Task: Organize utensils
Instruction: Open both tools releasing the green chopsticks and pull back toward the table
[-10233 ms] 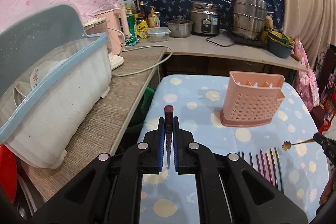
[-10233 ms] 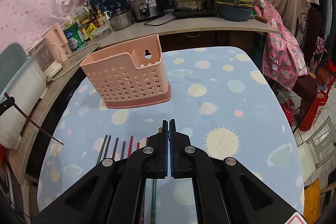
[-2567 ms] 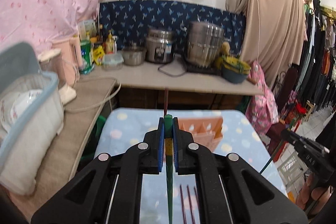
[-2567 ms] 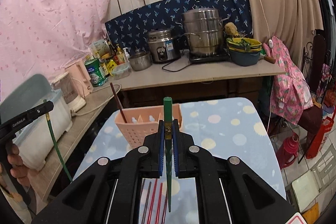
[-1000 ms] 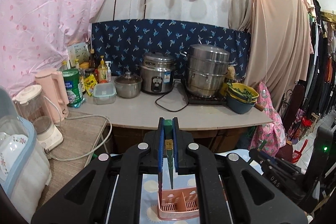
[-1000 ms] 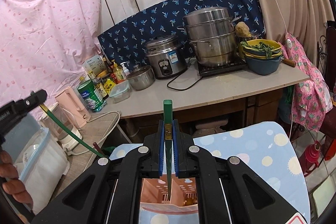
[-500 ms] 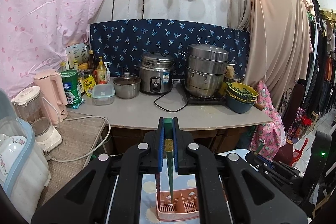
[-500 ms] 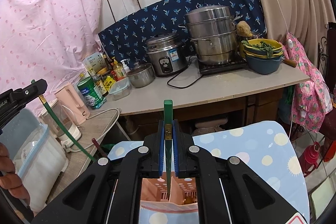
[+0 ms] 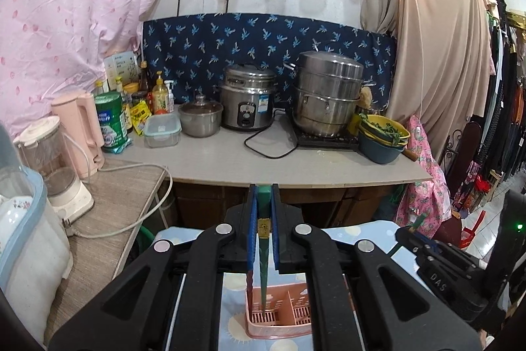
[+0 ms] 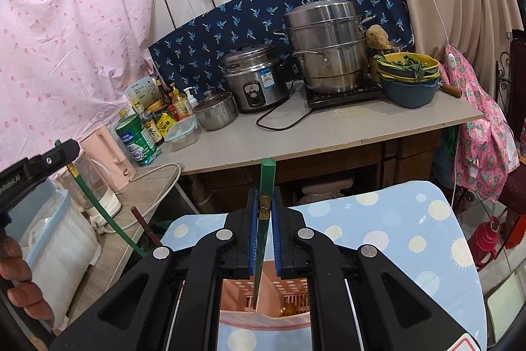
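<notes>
A pink perforated utensil holder (image 9: 279, 316) stands on the blue dotted table, below both grippers; it also shows in the right wrist view (image 10: 263, 296). My left gripper (image 9: 263, 213) has its blue pads slightly apart around a green chopstick (image 9: 263, 255) whose tip reaches down into the holder's left compartment. My right gripper (image 10: 263, 219) has its pads apart around another green chopstick (image 10: 263, 226), tilted, tip inside the holder. A dark red chopstick (image 10: 144, 226) stands in the holder.
A counter (image 9: 263, 160) behind carries a rice cooker (image 9: 248, 102), a steel steamer pot (image 9: 325, 97), bowls (image 9: 381, 137), bottles and a pink kettle (image 9: 79, 134). A dish rack (image 9: 29, 252) stands at left. The table (image 10: 394, 236) is blue with dots.
Both sets of pads have spread a little from the green chopsticks. The right chopstick now leans and has slid lower into the holder. Both grippers have barely moved over the holder.
</notes>
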Tool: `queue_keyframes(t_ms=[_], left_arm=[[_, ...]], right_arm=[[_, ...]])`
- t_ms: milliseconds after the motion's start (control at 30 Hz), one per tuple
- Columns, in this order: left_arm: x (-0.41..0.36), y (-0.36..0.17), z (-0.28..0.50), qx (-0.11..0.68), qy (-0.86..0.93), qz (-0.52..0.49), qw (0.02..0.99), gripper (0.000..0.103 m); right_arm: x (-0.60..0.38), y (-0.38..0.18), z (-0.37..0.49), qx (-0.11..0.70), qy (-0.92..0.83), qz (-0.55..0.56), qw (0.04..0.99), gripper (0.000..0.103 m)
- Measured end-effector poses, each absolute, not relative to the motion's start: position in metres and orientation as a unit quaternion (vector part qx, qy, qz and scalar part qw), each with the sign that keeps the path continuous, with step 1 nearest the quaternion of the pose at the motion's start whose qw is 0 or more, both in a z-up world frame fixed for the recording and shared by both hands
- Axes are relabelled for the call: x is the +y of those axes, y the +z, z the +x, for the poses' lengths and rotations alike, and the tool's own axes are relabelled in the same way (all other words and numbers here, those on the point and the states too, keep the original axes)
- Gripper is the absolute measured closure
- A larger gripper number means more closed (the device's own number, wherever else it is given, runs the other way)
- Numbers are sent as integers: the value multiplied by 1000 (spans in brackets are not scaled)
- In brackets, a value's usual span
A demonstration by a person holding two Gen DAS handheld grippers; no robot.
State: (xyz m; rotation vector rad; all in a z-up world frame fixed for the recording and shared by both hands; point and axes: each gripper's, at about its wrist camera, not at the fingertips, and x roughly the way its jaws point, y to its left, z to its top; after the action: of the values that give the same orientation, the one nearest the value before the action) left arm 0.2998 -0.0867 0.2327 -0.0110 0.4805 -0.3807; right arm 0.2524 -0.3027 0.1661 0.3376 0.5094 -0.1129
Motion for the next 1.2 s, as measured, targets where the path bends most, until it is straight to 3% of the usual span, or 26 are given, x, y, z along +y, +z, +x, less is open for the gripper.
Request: queue_keyframes(t_ms=[67, 100, 133, 167, 200, 500, 667, 1200], left_arm=[[-82, 227, 300, 242, -178, -11, 954, 95], [-79, 224, 300, 245, -173, -13, 954, 88], [-77, 222, 300, 249, -171, -15, 953, 81], [-74, 221, 298, 251, -168, -19, 953, 63], [-71, 220, 296, 250, -164, -22, 954, 54], [-51, 211, 253, 247, -153, 5, 957, 30], [-45, 184, 214, 254, -153, 35, 954, 25], [-34, 43, 105, 373, -157, 71, 912, 25]], right_arm=[[-304, 166, 249, 248, -61, 165, 953, 91], [-304, 167, 246, 246, -62, 165, 953, 89], [-305, 168, 243, 243, -64, 164, 954, 85], [-305, 171, 239, 239, -66, 163, 955, 81], [-304, 173, 235, 234, -67, 162, 956, 74], [-297, 179, 173, 223, -70, 146, 961, 52], [-288, 145, 130, 263, -75, 144, 951, 52], [-231, -3, 20, 424, -71, 107, 896, 52]])
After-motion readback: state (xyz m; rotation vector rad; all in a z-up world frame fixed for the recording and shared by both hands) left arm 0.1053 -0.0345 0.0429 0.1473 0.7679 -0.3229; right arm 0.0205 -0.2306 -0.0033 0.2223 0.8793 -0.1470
